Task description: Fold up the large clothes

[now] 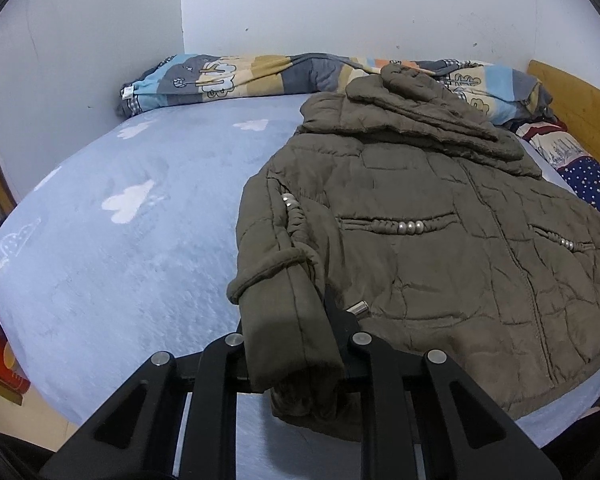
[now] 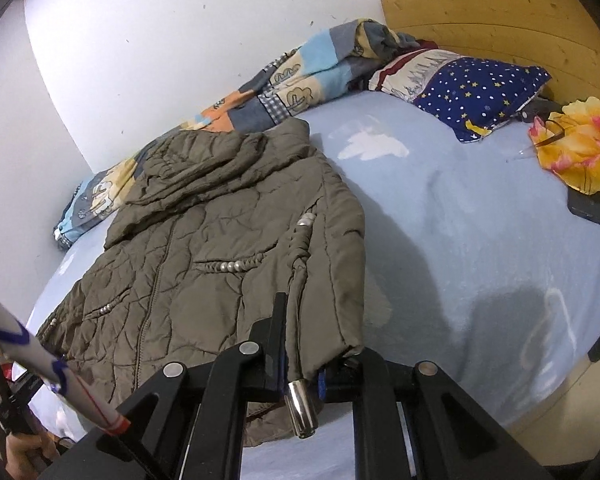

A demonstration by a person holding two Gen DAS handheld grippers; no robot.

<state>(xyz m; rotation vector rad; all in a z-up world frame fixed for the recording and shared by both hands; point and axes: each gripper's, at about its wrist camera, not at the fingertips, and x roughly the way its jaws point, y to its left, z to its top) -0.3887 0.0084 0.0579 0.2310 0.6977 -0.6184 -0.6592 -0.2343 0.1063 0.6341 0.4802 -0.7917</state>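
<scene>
Olive-brown quilted hooded jacket [image 1: 420,240] lies face-up on pale blue cloud-print bedsheet [image 1: 120,220], hood toward wall, hem toward grippers. No legible writing. Left gripper [image 1: 296,344] pinches a sleeve cuff; right gripper [image 2: 304,356] pinches the other sleeve.

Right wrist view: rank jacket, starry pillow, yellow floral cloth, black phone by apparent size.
Largest to smallest:
1. Olive-brown quilted jacket, also the nearest, so fisheye inflates it.
2. Navy star-print pillow.
3. Yellow-and-pink floral cloth, close to the pillow in size, so this order is unsure.
4. Black flat phone, partly under the cloth.
</scene>
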